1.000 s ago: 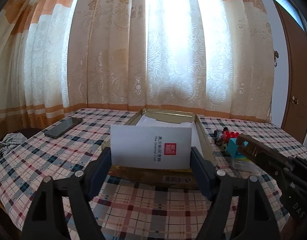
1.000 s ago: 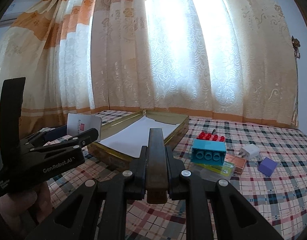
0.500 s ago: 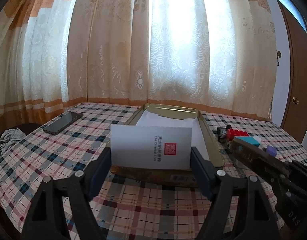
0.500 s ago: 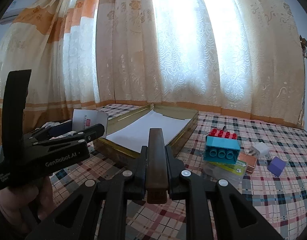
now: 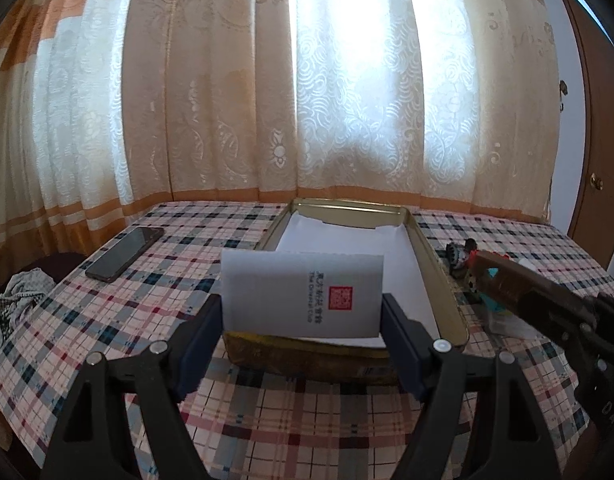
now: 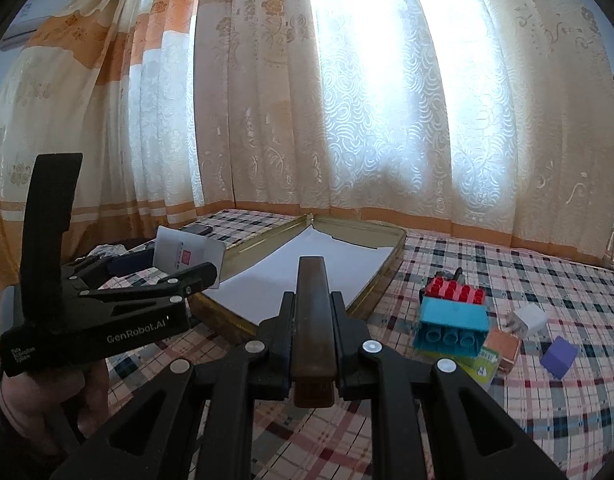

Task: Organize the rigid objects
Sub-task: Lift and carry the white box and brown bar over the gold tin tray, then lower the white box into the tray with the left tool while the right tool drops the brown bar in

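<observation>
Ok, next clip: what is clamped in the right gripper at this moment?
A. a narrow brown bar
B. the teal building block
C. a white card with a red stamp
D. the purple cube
A: in the right wrist view the right gripper is shut on a narrow brown bar, while the white card sits in the left gripper, and the teal block and purple cube lie on the tablecloth.
</observation>
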